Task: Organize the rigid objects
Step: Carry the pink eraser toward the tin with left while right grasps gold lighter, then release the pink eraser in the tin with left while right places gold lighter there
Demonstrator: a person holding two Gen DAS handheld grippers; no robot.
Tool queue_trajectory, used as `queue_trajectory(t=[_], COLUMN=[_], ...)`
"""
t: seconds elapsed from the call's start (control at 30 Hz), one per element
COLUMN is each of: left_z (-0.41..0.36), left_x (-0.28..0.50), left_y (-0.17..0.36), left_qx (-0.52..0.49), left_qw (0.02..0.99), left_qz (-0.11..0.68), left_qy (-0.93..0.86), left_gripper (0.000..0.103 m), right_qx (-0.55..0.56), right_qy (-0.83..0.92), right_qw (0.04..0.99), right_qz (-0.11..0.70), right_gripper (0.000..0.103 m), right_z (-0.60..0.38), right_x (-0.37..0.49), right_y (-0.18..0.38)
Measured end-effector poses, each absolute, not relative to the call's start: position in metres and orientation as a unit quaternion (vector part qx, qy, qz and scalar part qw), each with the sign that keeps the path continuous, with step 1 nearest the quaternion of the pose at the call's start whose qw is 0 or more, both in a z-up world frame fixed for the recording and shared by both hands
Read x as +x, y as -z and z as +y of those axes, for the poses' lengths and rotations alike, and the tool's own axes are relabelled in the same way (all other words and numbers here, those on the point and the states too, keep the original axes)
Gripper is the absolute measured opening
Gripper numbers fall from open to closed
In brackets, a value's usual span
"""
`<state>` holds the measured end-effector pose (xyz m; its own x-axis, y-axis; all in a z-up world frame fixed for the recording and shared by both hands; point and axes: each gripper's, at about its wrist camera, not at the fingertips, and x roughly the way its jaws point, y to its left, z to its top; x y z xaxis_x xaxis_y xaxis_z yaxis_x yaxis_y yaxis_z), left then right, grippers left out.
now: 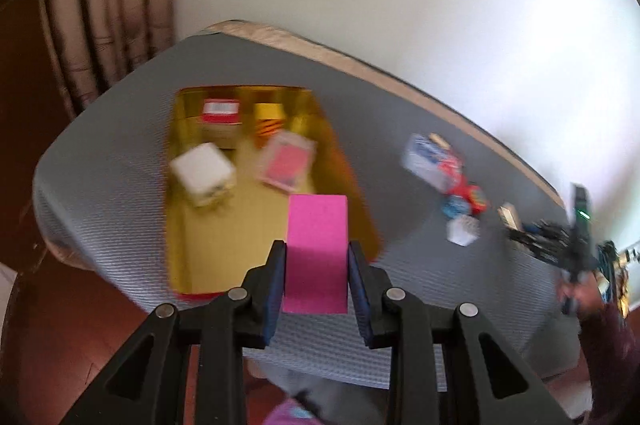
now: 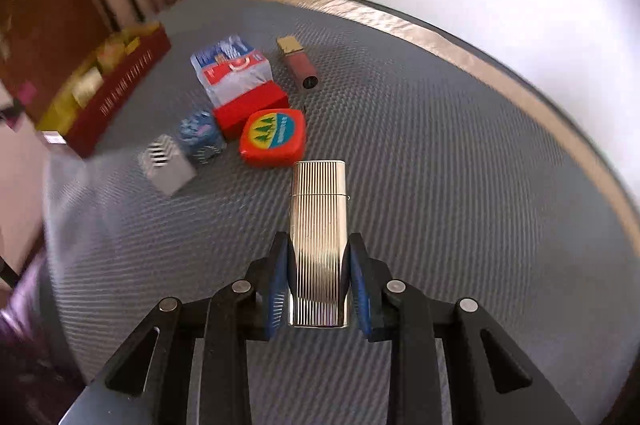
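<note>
A pink block (image 1: 316, 249) is clamped in the left hand-held gripper (image 1: 317, 265) above the gold-lined box (image 1: 208, 249); a ribbed metal lighter (image 2: 318, 245) is gripped by the right hand-held gripper (image 2: 319, 265), well right of that box.

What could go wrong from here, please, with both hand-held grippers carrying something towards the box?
1. The left hand-held gripper clamps only the near end of the pink block, so it could pivot or slip before reaching the gold-lined box.
2. The right hand-held gripper grips a smooth ribbed metal lighter that juts far forward; it might slide out.
3. The box already holds a white cube and other items, so a drop could knock them.
</note>
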<state>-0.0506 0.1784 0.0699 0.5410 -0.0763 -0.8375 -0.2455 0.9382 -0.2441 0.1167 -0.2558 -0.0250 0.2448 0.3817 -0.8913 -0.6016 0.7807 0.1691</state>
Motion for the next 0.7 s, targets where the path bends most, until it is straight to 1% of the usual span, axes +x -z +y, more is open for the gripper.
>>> queue_trajectory(t=[0.17, 0.33, 0.47, 0.53, 0.6, 0.7], left_z=[0.192, 0.193, 0.197, 0.199, 0.2, 0.2], left_x=[-0.029, 0.003, 0.023, 0.028, 0.025, 0.0], left_y=[-0.052, -0.018, 0.003, 0.006, 0.002, -0.023], left_qx=[-0.131, -0.114, -0.102, -0.102, -0.093, -0.098], left_qw=[0.86, 0.853, 0.844, 0.844, 0.848, 0.872], left_qz=[0.489, 0.507, 0.523, 0.523, 0.516, 0.468], left_qy=[-0.054, -0.051, -0.055, -0.055, -0.077, -0.099], left_gripper=[0.03, 0.03, 0.031, 0.035, 0.035, 0.036], right_qx=[-0.023, 0.015, 0.023, 0.023, 0.021, 0.029], right_qy=[-0.309, -0.31, -0.321, -0.33, -0.341, -0.379], right_qw=[0.788, 0.795, 0.796, 0.795, 0.794, 0.783], right_qz=[0.531, 0.522, 0.513, 0.508, 0.503, 0.492], right_gripper=[0.026, 0.026, 0.026, 0.026, 0.026, 0.026], right_z=[-0.276, -0.269, -0.261, -0.254, -0.238, -0.205], right_x=[0.094, 0.077, 0.067, 0.065, 0.062, 0.059], right_y=[0.013, -0.005, -0.022, -0.03, -0.037, -0.05])
